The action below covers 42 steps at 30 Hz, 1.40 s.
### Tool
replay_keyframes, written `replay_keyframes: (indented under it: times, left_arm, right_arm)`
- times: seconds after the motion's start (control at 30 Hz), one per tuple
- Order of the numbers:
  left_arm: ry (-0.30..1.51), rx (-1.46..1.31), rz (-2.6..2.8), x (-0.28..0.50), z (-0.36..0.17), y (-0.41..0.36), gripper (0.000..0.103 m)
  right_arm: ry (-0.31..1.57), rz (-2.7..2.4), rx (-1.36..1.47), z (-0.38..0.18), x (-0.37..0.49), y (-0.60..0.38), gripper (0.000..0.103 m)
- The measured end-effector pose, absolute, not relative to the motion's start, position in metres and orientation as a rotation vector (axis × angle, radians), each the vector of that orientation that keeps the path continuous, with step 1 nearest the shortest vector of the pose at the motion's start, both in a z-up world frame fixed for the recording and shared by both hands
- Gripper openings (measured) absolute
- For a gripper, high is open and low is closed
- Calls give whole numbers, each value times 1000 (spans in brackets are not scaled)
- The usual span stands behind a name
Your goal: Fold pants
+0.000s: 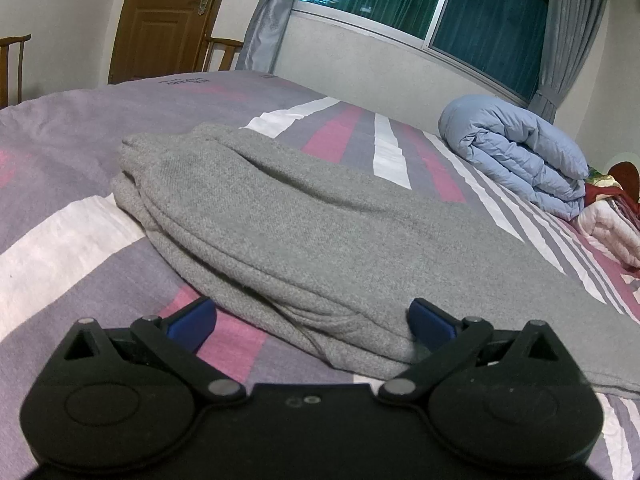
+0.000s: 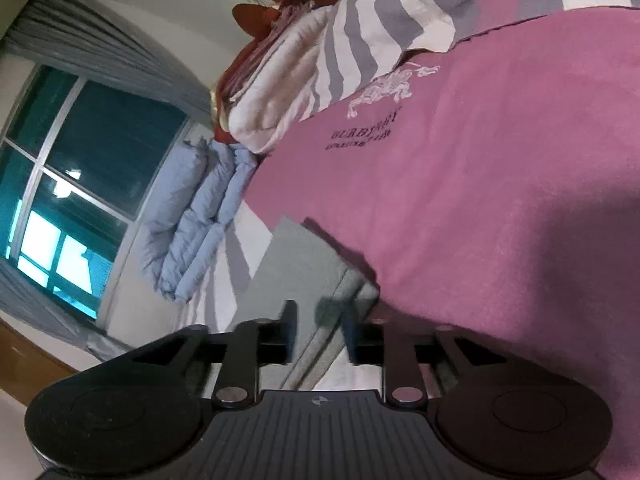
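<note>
Grey knit pants (image 1: 280,208) lie folded in a thick stack on the striped bedsheet (image 1: 60,240). My left gripper (image 1: 312,320) is open wide at the stack's near edge. Its right blue pad (image 1: 430,322) touches the cloth, and its left pad (image 1: 192,320) hovers over bare sheet. In the rolled right wrist view, a layered corner of the pants (image 2: 312,264) shows in the gap of my right gripper (image 2: 320,334). The jaws stand narrowly apart and I see neither pad pressing the cloth.
A rolled light-blue quilt (image 1: 516,156) lies by the window wall, with folded pink and white blankets (image 1: 612,228) beside it. In the right wrist view, a pink cover with an embroidered logo (image 2: 480,200) spreads to the right of the pants. A wooden door (image 1: 168,20) and chairs (image 1: 12,68) stand beyond the bed.
</note>
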<state>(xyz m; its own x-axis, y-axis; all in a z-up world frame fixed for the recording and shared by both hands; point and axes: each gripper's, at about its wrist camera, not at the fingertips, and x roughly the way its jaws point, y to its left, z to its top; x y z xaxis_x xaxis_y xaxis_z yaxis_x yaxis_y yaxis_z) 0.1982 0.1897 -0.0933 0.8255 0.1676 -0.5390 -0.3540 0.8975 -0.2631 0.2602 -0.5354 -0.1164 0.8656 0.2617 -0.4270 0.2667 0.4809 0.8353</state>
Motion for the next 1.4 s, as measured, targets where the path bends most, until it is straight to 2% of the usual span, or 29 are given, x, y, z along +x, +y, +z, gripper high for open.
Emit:
replay_keyframes:
  times: [0.1, 0.27, 0.37, 0.57, 0.6, 0.63, 0.77, 0.93, 1.1, 1.2, 1.33, 1.4]
  left_arm:
    - [532, -365, 283, 198, -93, 189, 98]
    - [533, -366, 283, 198, -93, 190, 98]
    - [533, -365, 283, 198, -93, 190, 98]
    - [529, -376, 279, 198, -93, 190, 97]
    - [524, -378, 278, 197, -93, 190, 97]
    - [514, -382, 283, 195, -91, 191, 97]
    - [440, -364, 316, 179, -79, 191, 97]
    - [406, -386, 394, 163, -72, 204, 97]
    - [400, -428, 470, 145, -70, 226, 97]
    - [445, -417, 483, 138, -74, 238, 97]
    - [453, -437, 484, 130, -78, 249, 97]
    - [452, -440, 478, 128, -78, 249, 97]
  right_arm:
    - [585, -2, 1126, -124, 266, -535, 33]
    - [614, 11, 1067, -129, 290, -523, 34]
    - [640, 11, 999, -129, 299, -515, 20]
    - [653, 20, 999, -131, 300, -510, 22]
    - [661, 9, 981, -127, 302, -509, 14]
    - [651, 9, 974, -122, 301, -506, 12]
    - [550, 58, 911, -78, 302, -479, 11]
    - [457, 239, 778, -12, 316, -388, 11]
    - [448, 474, 677, 13, 316, -257, 11]
    - [529, 590, 569, -9, 308, -174, 11]
    - [782, 749, 314, -79, 290, -74, 13]
    - [687, 729, 278, -81, 273, -71, 20]
